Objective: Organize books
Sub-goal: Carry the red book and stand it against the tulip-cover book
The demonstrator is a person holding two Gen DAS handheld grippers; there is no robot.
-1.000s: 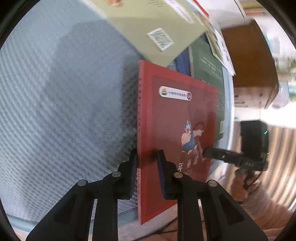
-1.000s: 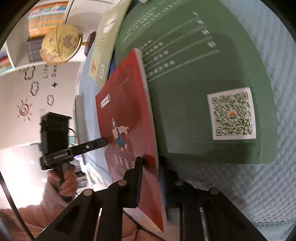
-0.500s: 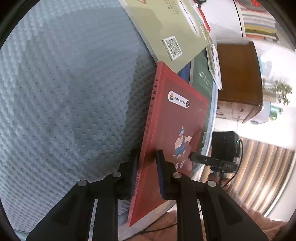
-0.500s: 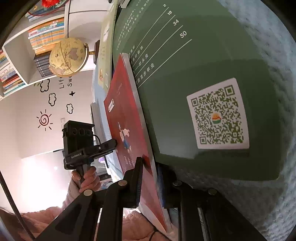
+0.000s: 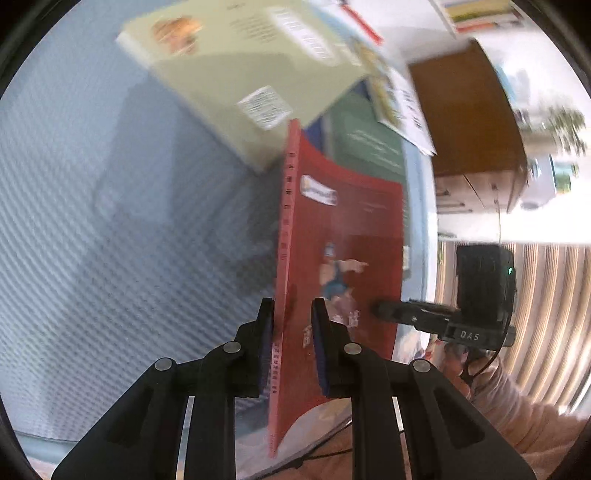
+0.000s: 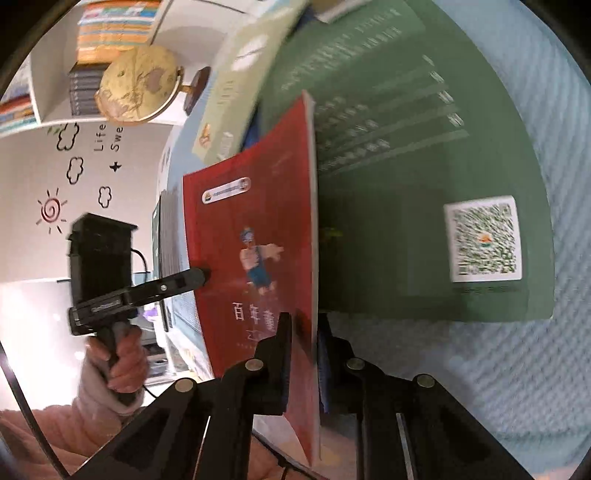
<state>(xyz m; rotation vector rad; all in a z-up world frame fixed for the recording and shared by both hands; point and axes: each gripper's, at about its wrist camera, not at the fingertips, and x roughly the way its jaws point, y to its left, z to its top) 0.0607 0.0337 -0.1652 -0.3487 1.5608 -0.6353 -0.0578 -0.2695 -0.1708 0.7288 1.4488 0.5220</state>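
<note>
A thin red book (image 5: 351,229) with a cartoon figure on its cover stands on edge above the blue textured cloth (image 5: 110,221). My left gripper (image 5: 291,325) is shut on its spine edge. My right gripper (image 6: 304,332) is shut on the opposite, page edge of the red book (image 6: 251,221). Each gripper shows in the other's view: the right gripper (image 5: 376,307) and the left gripper (image 6: 202,275) both touch the cover. A dark green book (image 6: 406,184) with a QR code lies flat behind, and a pale green book (image 5: 258,62) lies beyond it.
A white booklet (image 5: 402,107) lies at the far edge of the books. A globe (image 6: 138,85) and a shelf of books (image 6: 107,22) stand beyond the cloth, with a brown cabinet (image 5: 465,122) on the other side. A person's hand (image 6: 118,358) holds the left gripper's handle.
Both grippers keep their hold on the red book. Half a second ago it leaned closer to the cloth; now it stands more upright and a little higher. Both views are blurred.
</note>
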